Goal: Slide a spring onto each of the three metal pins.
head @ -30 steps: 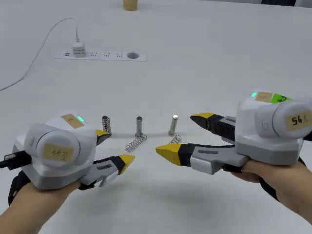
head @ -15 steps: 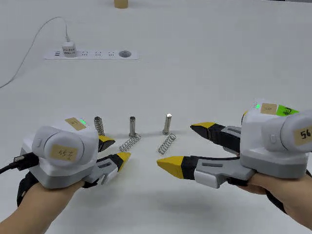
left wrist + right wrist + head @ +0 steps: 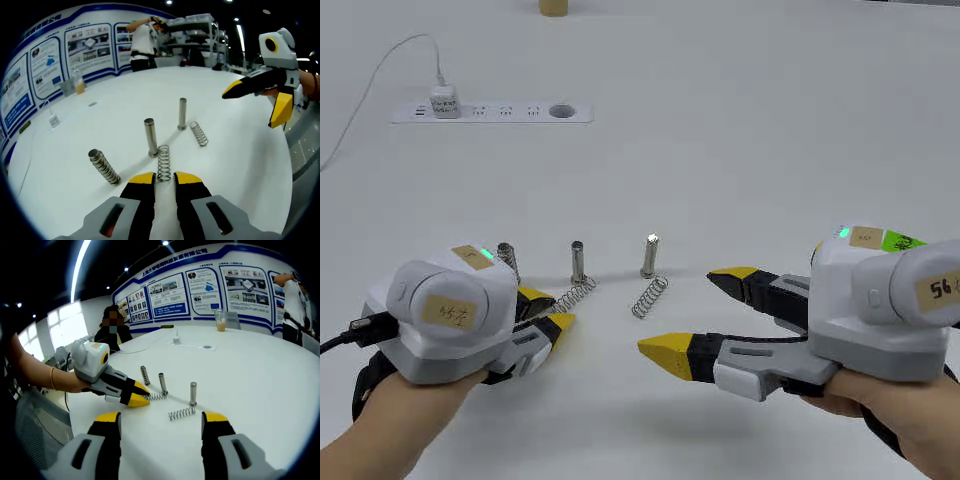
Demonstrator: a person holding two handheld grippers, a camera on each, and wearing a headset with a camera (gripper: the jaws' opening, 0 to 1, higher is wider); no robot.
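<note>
Spring [image 3: 164, 162] end sits between tips of left gripper [image 3: 164, 177] (whether clamped, unclear); right gripper [image 3: 161, 416] spread wide.

3 upright metal pins stood in a row; left pin [image 3: 504, 247] wore a fitted spring [image 3: 508, 266]; mid pin [image 3: 578, 262] & right pin [image 3: 649, 256] bare; loose spring [image 3: 575, 293] lay slanted at mid pin's 7 o'clock; second loose spring [image 3: 648, 297] lay slanted at right pin's 6 o'clock.

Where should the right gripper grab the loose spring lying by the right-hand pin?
Pinch the spring across its coils at mid-length. It lies flat, slanting toward the pin, so bring the right gripper in low from the near side, clear of the pin.
</note>
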